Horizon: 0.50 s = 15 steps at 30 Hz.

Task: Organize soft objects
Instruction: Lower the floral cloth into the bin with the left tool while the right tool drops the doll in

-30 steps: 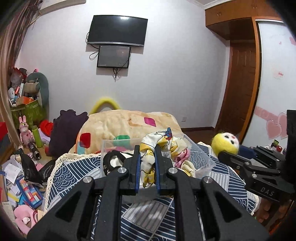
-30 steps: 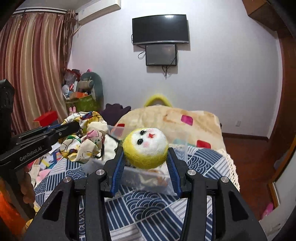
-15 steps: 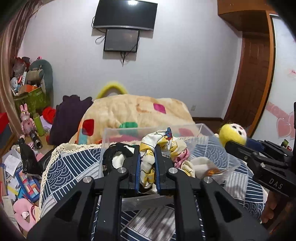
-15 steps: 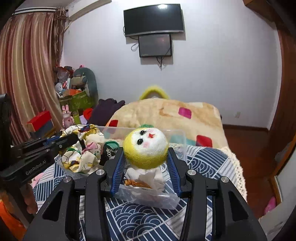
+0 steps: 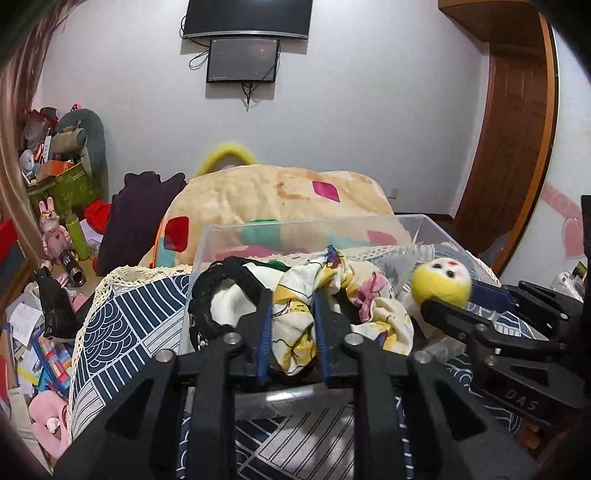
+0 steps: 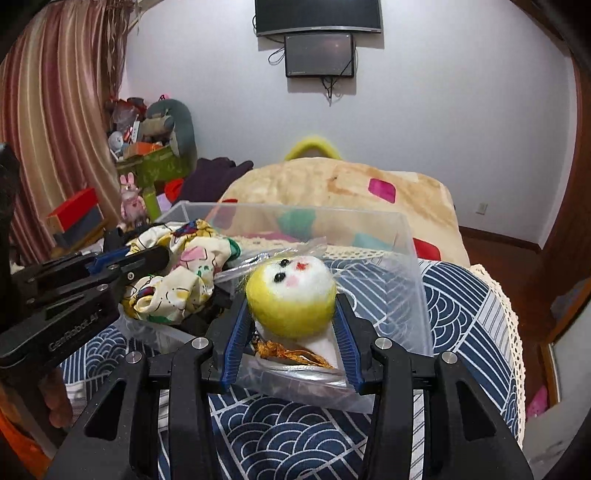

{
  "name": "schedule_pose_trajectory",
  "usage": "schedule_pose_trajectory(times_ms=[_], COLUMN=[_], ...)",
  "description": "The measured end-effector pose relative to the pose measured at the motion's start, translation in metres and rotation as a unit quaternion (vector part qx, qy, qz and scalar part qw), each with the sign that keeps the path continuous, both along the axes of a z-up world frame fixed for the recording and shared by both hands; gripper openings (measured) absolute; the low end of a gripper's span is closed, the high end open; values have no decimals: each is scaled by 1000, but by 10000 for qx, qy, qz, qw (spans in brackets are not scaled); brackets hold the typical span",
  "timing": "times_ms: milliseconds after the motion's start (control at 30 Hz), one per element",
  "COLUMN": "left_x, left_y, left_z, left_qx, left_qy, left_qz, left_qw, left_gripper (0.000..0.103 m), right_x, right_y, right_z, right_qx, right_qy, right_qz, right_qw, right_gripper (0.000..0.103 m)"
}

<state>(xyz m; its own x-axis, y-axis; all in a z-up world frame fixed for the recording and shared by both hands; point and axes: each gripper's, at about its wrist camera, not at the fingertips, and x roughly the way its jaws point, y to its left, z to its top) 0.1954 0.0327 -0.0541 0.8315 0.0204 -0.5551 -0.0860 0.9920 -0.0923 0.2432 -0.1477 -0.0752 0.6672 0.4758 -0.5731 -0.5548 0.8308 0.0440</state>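
The room is bright with soft, even light from above. A small shine sits on the TV point(image 6: 317, 16). Both pictures bend round at the edges, with dark corners. The yellow ball toy point(image 5: 441, 282) looks a bit blurry.

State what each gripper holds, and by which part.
Left gripper pinches the printed cloth at a bunched fold; right gripper clamps the yellow felt ball by its sides.
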Motion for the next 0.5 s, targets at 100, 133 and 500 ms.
schedule_pose_trajectory(times_ms=[100, 133, 500], left_x=[-3, -5, -28], left_y=[-1, -2, -2], left_z=[-1, -1, 11], left_qx=[-15, -5, -26], left_qy=[33, 47, -126], left_qz=[-73, -83, -156], left_qw=[10000, 10000, 9998], left_gripper=[36, 36, 56], right_x=[1, 1, -11], right_y=[-1, -2, -13], right_z=[0, 0, 10], right_qx=[-29, -15, 114], right_qy=[-13, 7, -110], right_qz=[-19, -19, -40], right_qw=[10000, 10000, 9999], right_gripper=[43, 46, 58])
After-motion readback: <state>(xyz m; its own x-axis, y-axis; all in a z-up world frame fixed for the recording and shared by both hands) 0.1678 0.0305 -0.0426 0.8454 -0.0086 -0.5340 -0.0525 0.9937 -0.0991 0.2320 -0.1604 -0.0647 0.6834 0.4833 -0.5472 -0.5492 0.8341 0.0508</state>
